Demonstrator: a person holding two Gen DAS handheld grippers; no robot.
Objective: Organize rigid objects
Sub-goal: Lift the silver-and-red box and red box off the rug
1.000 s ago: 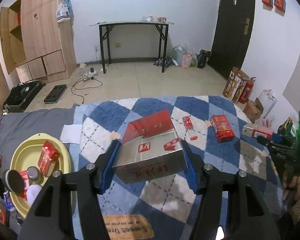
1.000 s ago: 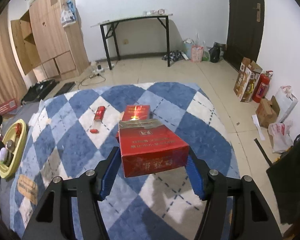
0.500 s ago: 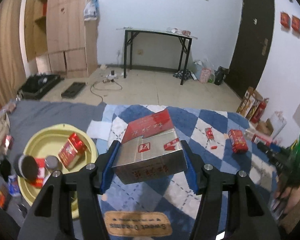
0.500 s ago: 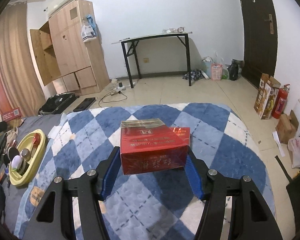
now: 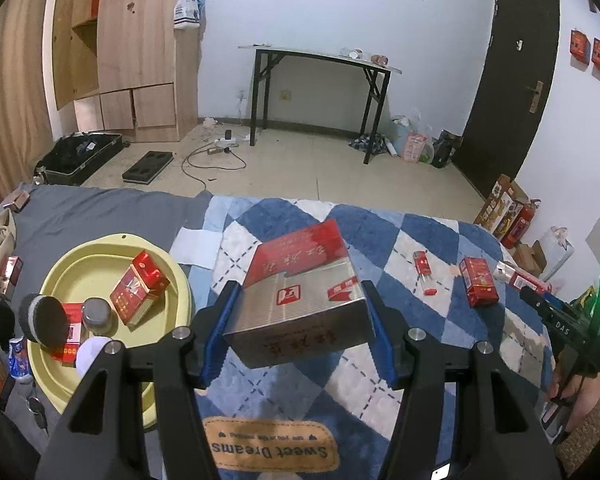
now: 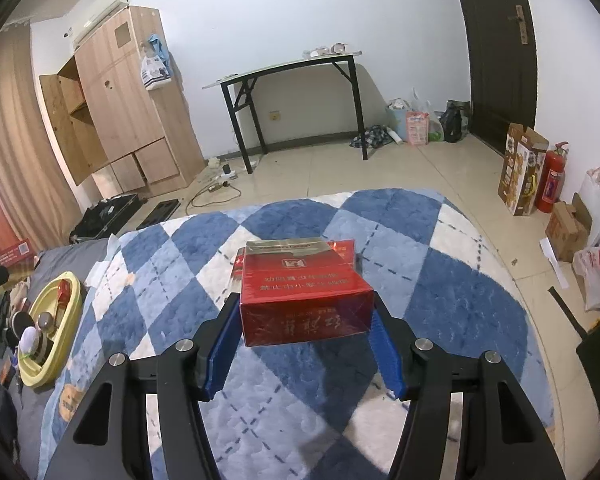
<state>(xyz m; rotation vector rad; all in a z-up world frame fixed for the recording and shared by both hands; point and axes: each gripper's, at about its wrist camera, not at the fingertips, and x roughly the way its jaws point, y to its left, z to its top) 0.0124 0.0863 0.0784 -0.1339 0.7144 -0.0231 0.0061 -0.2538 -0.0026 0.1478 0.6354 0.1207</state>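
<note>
A silver-and-red carton (image 5: 300, 300) is clamped between the blue pads of the left gripper (image 5: 298, 320) and held above the blue-and-white checked quilt (image 5: 380, 248), with the yellow tray (image 5: 80, 248) at the quilt's left edge seen to hold a red pack (image 5: 140, 292) and a small jar (image 5: 96, 314). A red carton (image 6: 304, 300) is gripped in the same way by the right gripper (image 6: 304, 328), above the middle of the quilt. Toward the quilt's right edge, a second red pack (image 5: 478, 287) and a small red lighter (image 5: 423, 266) are seen lying apart.
</note>
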